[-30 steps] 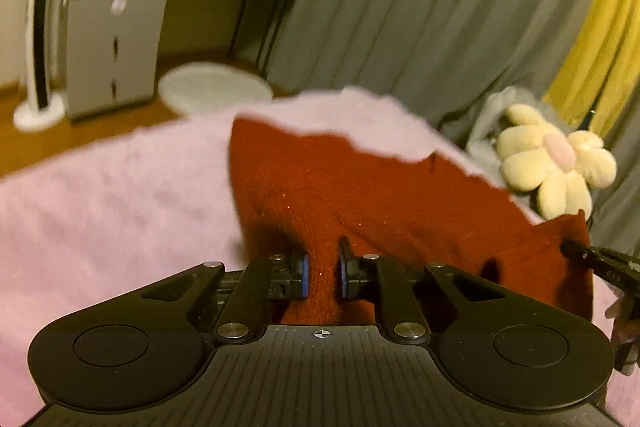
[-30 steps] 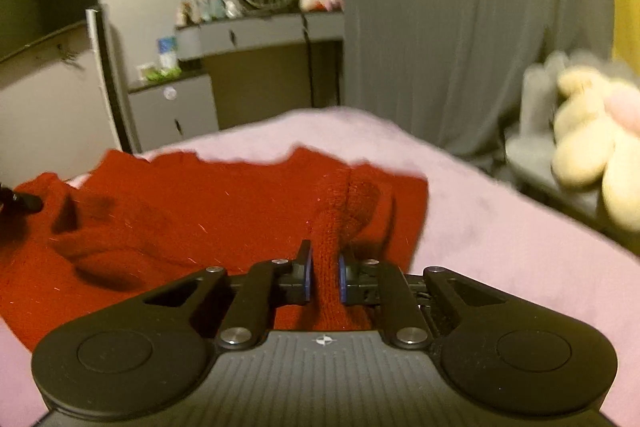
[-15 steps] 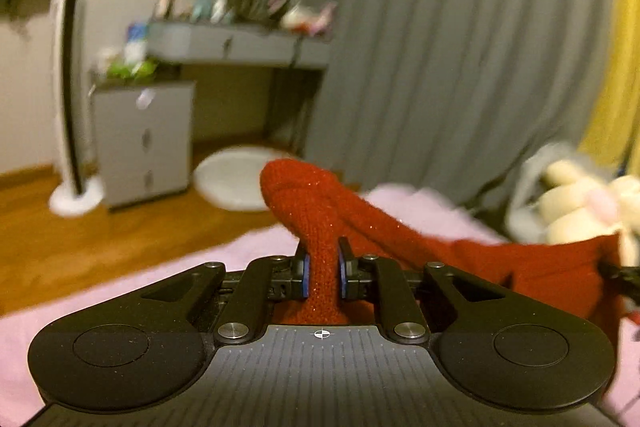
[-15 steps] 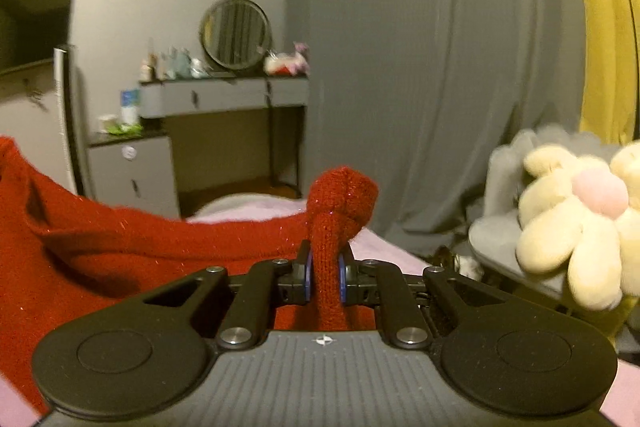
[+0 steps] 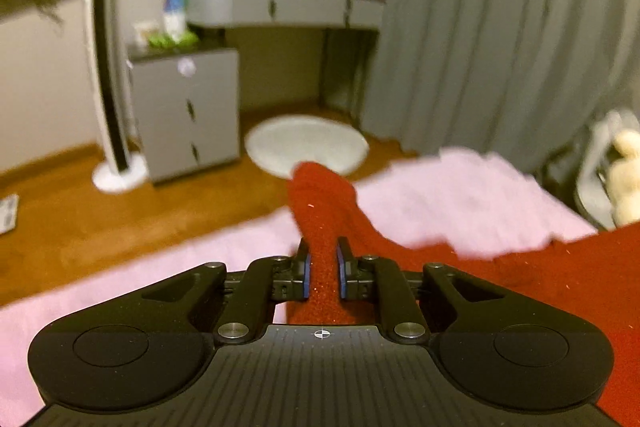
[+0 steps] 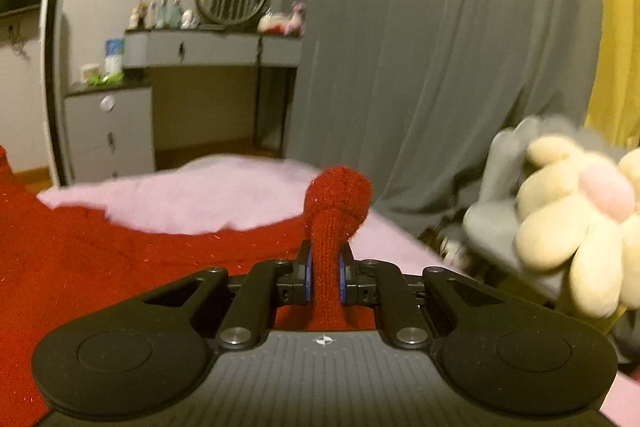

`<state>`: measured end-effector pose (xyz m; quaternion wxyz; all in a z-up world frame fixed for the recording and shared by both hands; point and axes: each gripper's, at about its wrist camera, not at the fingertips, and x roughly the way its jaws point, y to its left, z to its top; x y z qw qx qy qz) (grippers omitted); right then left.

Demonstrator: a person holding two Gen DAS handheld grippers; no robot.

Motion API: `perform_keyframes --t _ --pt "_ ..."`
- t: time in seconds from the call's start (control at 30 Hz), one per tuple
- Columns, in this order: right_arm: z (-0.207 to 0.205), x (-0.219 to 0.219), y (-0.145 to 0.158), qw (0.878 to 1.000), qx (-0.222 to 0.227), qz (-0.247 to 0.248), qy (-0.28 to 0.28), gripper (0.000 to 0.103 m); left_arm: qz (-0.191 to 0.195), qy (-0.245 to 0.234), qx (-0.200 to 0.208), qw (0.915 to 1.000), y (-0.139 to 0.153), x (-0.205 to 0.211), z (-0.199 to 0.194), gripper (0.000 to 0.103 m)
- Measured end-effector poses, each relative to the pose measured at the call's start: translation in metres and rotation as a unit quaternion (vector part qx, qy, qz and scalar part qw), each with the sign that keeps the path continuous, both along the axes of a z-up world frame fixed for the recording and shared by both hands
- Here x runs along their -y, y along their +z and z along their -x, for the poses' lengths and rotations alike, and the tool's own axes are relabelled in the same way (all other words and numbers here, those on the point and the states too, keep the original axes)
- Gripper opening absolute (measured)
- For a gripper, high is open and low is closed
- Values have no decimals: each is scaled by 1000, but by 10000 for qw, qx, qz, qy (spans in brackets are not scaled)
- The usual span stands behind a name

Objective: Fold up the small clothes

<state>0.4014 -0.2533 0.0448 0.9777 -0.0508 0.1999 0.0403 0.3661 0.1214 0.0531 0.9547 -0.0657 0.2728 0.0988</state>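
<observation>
While you have the red sweater (image 5: 560, 279) pinched at two spots, it stretches between your hands above the pink blanket (image 5: 460, 199) on the bed. Your left claw (image 5: 323, 263) is clamped narrow on a bunched fold of the knit, and your right claw (image 6: 325, 269) grips another bunch that pokes up past its tips. Judging by how the cloth lies, no neat fold shows yet; the fold is only being set up, so laying the edge over, flattening and any further folds look left to do. No basket or box for finished clothes is in view. Beyond the bed stand a grey curtain (image 6: 420, 47), a flower plush (image 6: 572, 211) and a dresser (image 5: 188, 115).
</observation>
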Motion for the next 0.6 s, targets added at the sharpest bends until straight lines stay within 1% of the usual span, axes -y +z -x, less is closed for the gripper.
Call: perform_keyframes --t 0.03,0.1,0.17,0.2,0.23,0.27,0.3,0.33,0.37,0.4,0.43,0.47,0.5,0.53,0.57,0.6 --pt "-6 0 1 9999 32 33 -99 11 -78 124 77 9999 2 0 -4 13" --pt "-18 -2 -3 9995 11 27 -299 11 -135 321 100 9993 0 3 -12 14" --pt "-29 -5 -15 9989 -68 -51 -452 11 -268 539 -49 9982 -9 5 -21 15" --pt "-30 -7 -22 9988 -100 -78 -463 13 -365 658 -221 9969 -17 6 -26 16" --pt "-31 -8 -28 9986 -186 -64 -494 20 -446 732 -422 9954 -23 8 -29 22" --pt "-30 -9 -33 9978 -251 -48 -617 23 -477 802 -541 9942 -27 9 -27 26" --pt "-23 -7 -34 9970 -197 -161 -730 28 -519 820 -524 9939 -26 11 -20 36" --pt "-14 -6 -33 9972 -102 -399 -629 28 -534 628 -353 9960 -22 17 -8 43" --pt "-5 -8 -31 9972 -52 -648 -376 28 -524 428 -139 9976 -17 22 3 49" --pt "3 -13 -30 9963 -63 -854 -79 28 -456 240 145 9986 -12 32 15 65" --pt "14 -21 -30 9935 -59 -1099 298 28 -301 62 329 9990 -11 41 22 76" --pt "25 -34 -33 9879 -76 -1338 776 28 -115 -142 433 9989 -11 49 24 79" --pt "32 -50 -36 9836 -164 -1348 1186 28 58 -349 476 9982 -15 57 23 83" --pt "37 -68 -40 9814 -246 -1170 1502 28 75 -405 367 9985 -21 65 16 85" --pt "40 -83 -44 9798 -302 -955 1732 28 -26 -369 229 9991 -29 71 8 85" --pt "39 -96 -49 9796 -368 -703 1846 28 -152 -264 101 9995 -36 74 1 84"
